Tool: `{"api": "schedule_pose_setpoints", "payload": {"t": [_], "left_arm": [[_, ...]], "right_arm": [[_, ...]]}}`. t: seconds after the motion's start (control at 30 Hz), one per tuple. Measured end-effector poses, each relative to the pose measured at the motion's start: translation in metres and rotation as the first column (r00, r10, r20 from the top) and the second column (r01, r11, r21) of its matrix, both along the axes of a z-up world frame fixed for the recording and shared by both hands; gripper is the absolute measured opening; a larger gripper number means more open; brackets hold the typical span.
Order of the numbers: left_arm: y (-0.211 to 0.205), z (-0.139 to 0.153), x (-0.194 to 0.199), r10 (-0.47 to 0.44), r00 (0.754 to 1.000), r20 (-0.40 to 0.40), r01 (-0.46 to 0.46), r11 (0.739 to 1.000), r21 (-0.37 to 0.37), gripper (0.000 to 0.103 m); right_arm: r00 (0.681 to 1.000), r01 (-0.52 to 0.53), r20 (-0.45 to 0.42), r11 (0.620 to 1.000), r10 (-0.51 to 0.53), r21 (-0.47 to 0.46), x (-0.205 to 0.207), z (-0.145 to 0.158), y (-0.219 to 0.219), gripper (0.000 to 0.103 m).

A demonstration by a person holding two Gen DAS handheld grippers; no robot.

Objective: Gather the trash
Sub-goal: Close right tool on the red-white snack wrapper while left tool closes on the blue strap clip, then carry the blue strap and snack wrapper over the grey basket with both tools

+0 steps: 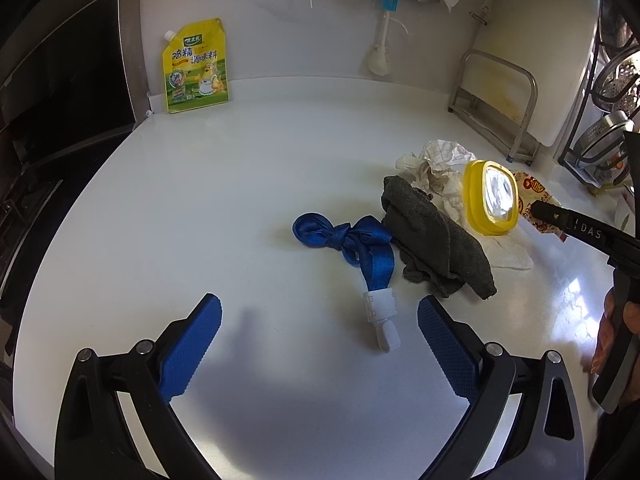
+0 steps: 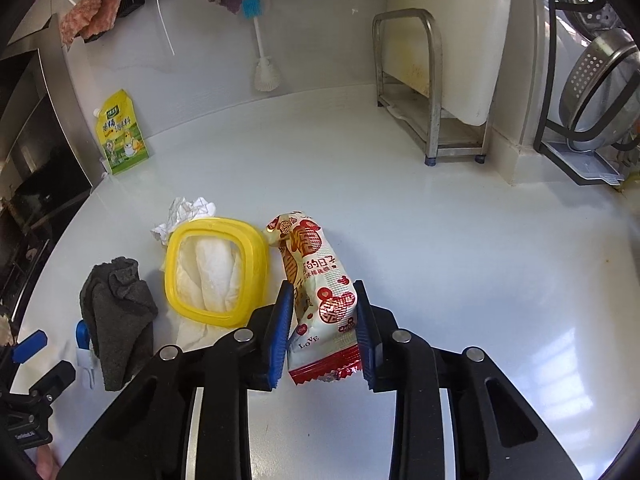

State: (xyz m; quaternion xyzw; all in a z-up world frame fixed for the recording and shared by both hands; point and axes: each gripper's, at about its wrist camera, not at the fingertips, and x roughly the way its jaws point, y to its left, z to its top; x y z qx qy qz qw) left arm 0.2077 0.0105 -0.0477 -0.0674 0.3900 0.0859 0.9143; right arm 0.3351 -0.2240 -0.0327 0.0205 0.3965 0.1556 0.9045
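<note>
A red-and-white snack wrapper lies on the white counter, its near end between the blue pads of my right gripper, which is shut on it. To its left lie a yellow-rimmed lid over white tissue, crumpled paper and a dark grey cloth. In the left wrist view my left gripper is open and empty above the counter, near a blue lanyard with a white clip. The cloth, lid, crumpled paper and wrapper lie beyond it to the right.
A yellow seasoning pouch leans on the back wall at left. A metal rack holds a white cutting board at back right, with a dish rack and colander beyond. A brush and rags hang on the wall.
</note>
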Motion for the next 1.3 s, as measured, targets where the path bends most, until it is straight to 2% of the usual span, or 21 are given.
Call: {"api": "schedule_pose_setpoints", "payload": {"t": [0.17,0.27,0.37,0.47,0.57,0.63,0.73,0.8,0.83,0.87,0.9,1.0,1.3], "left_arm": [[-0.001,-0.002,0.006,0.01,1.0,-0.019,-0.01,1.0,-0.026,0.097],[-0.003,-0.001,0.011,0.028,0.999,-0.018,-0.028,1.0,-0.001,0.097],[-0.001,-0.003,0.016,0.042,0.998,-0.037,-0.042,0.999,-0.003,0.097],[-0.005,-0.006,0.024,0.039,0.996,-0.08,-0.038,0.999,0.017,0.096],[-0.01,-0.005,0.03,0.034,0.996,-0.088,-0.031,0.999,0.04,0.094],[-0.013,-0.005,0.033,0.027,0.996,-0.09,-0.023,0.998,0.051,0.087],[-0.014,-0.008,0.038,0.026,0.994,-0.104,-0.022,0.999,0.036,0.069],[-0.014,-0.008,0.038,0.021,0.995,-0.102,-0.018,0.999,0.03,0.051],[-0.013,-0.008,0.038,0.019,0.995,-0.096,-0.017,1.0,0.023,0.045],[-0.013,-0.008,0.037,0.016,0.996,-0.093,-0.015,1.0,0.014,0.029],[-0.012,-0.008,0.036,0.013,0.996,-0.092,-0.012,1.0,0.002,0.019],[-0.011,-0.006,0.034,-0.004,0.997,-0.071,0.003,1.0,-0.016,0.019],[-0.011,0.019,0.006,-0.034,0.999,0.021,0.034,0.999,0.039,0.019]], "right_arm": [[0.999,0.043,-0.002,0.996,-0.042,0.075,-0.003,0.006,-0.016,0.029],[0.998,0.058,-0.008,0.992,-0.058,0.112,-0.003,0.008,-0.024,0.029],[0.998,0.062,-0.002,0.99,-0.062,0.127,-0.004,0.011,-0.026,0.029],[0.999,0.052,-0.005,0.99,-0.052,0.132,-0.005,0.011,-0.024,0.029],[0.999,0.044,-0.008,0.99,-0.043,0.133,-0.005,0.01,-0.023,0.029],[0.999,0.04,-0.007,0.99,-0.04,0.136,-0.005,0.011,-0.023,0.029],[0.999,0.037,-0.007,0.99,-0.037,0.139,-0.005,0.011,-0.023,0.029],[0.999,0.038,-0.006,0.99,-0.037,0.137,-0.005,0.011,-0.023,0.029],[0.999,0.039,-0.004,0.99,-0.039,0.136,-0.005,0.011,-0.023,0.029],[0.999,0.041,-0.003,0.99,-0.04,0.137,-0.005,0.011,-0.023,0.029],[0.999,0.043,-0.001,0.99,-0.043,0.136,-0.006,0.012,-0.023,0.029],[0.999,0.049,0.006,0.99,-0.05,0.133,-0.007,0.012,-0.025,0.029],[0.992,0.111,0.041,0.984,-0.118,0.14,-0.039,0.02,-0.039,0.029]]}}
